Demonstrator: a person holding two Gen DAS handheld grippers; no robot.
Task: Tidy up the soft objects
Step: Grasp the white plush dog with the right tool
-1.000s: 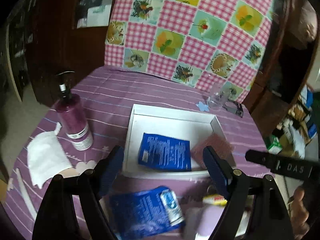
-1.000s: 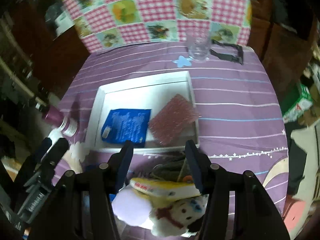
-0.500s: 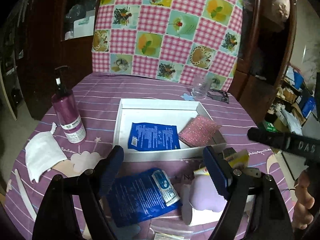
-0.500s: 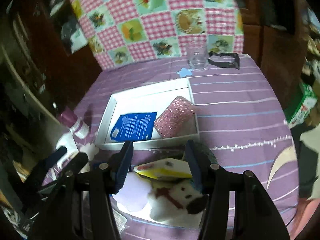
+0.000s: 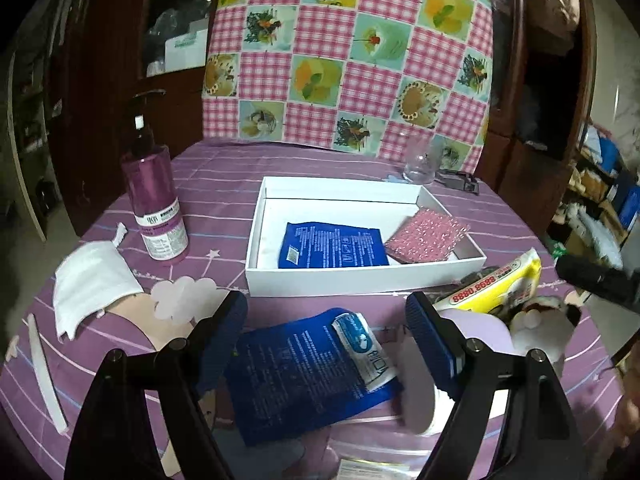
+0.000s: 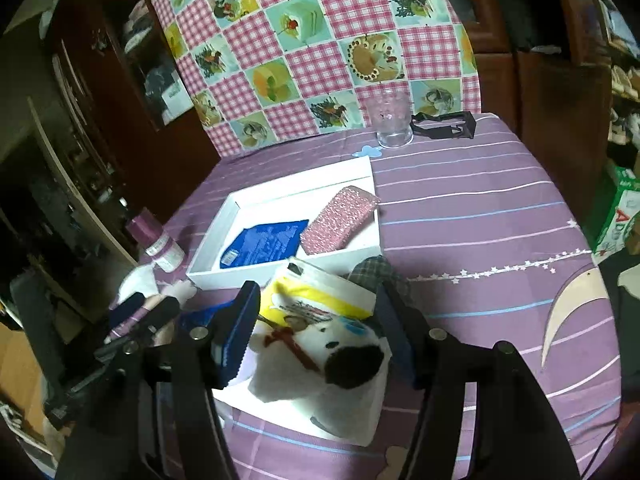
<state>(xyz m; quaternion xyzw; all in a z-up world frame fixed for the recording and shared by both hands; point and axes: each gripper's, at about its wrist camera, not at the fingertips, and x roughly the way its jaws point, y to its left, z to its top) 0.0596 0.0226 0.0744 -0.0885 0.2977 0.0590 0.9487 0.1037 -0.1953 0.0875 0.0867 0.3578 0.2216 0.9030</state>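
Left gripper (image 5: 326, 330) jaws apart, hovering over blue pouch (image 5: 308, 372) on near table (image 5: 512, 216). Right gripper (image 6: 316, 320) jaws opening around yellow packet (image 6: 320, 294) and plush toy (image 6: 320, 364), no pad contact visible. White tray (image 5: 360, 280) beyond holds second blue pouch (image 5: 332, 246) and pink sponge (image 5: 426, 236). Advice: lower squarely, pinch pouch mid-body. Readable: "8880.8688" on packet; bottle (image 5: 156, 204) label illegible.

We saw a blue pack (image 5: 334, 245) and a pink sponge (image 5: 426, 236) lying in the white box (image 5: 360, 280). Another blue pack (image 5: 304, 372), a yellow pack (image 6: 320, 292) and a white plush dog (image 6: 320, 364) lay in front of it.
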